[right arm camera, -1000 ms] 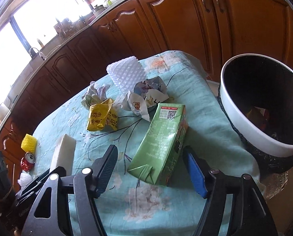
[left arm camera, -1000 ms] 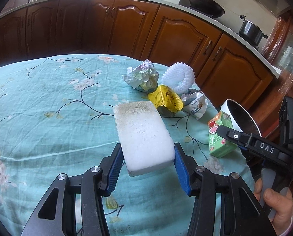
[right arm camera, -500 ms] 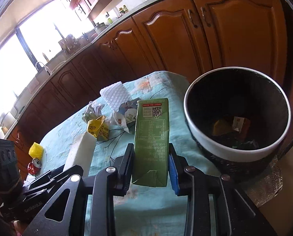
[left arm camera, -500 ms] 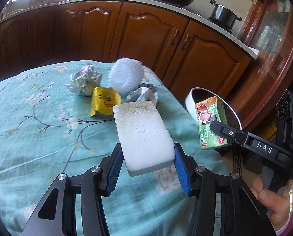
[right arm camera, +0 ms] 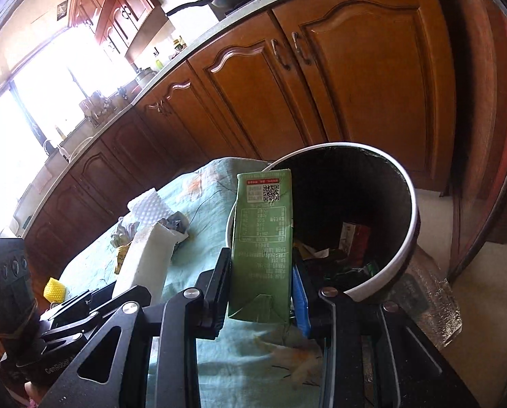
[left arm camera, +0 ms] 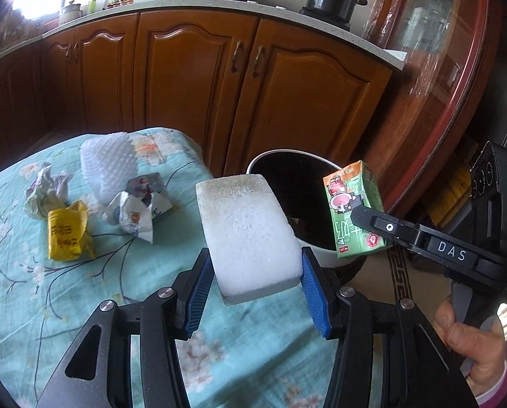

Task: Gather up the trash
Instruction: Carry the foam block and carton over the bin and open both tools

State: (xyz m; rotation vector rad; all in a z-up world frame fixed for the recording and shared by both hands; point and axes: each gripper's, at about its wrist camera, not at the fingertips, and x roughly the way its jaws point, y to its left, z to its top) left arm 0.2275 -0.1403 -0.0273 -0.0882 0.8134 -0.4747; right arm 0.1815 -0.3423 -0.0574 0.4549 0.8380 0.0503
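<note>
Both my grippers carry trash toward the bin.

My left gripper (left arm camera: 253, 282) clamps the foam block (left arm camera: 248, 234) between its blue pads; my right gripper (right arm camera: 262, 292), jaws just closed, pinches the green carton (right arm camera: 262, 248) upright. The white-rimmed bin (right arm camera: 411, 204) gapes at one o'clock, just past the carton. Wrappers (left arm camera: 136, 209) and a yellow packet (left arm camera: 66, 236) lie at ten o'clock on the table (left arm camera: 49, 289).
</note>
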